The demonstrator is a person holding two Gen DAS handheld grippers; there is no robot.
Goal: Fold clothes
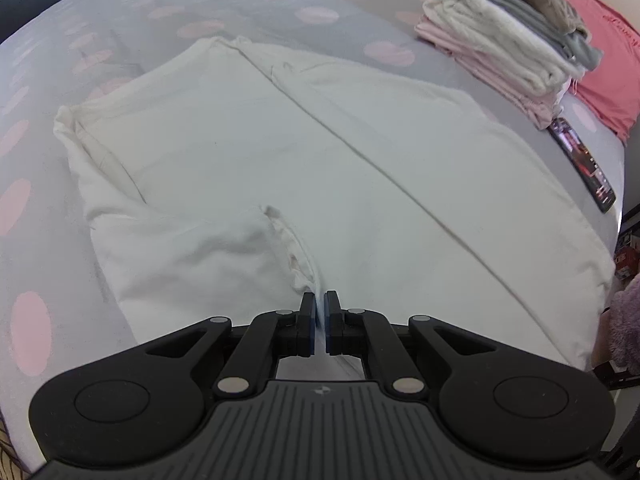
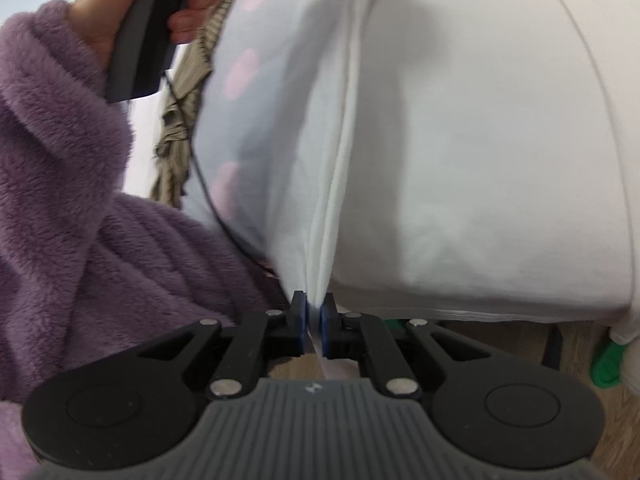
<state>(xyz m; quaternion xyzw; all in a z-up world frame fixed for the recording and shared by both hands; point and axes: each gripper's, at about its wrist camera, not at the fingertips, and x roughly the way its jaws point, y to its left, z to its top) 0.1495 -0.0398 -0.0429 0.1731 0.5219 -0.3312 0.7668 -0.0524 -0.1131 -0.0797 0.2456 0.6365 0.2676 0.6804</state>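
The white garment (image 1: 300,168) lies spread on the bed (image 1: 48,208). The left gripper (image 1: 320,308) and the right gripper (image 2: 314,308) both have their fingers closed on its near edge. Better to keep both corners level, so the fold lands straight.

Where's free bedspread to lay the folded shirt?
Free: the spotted bedspread left of the white shirt, and the strip beyond it toward the far edge. Crowded: right side, with the folded stack, pink pillow and phone.
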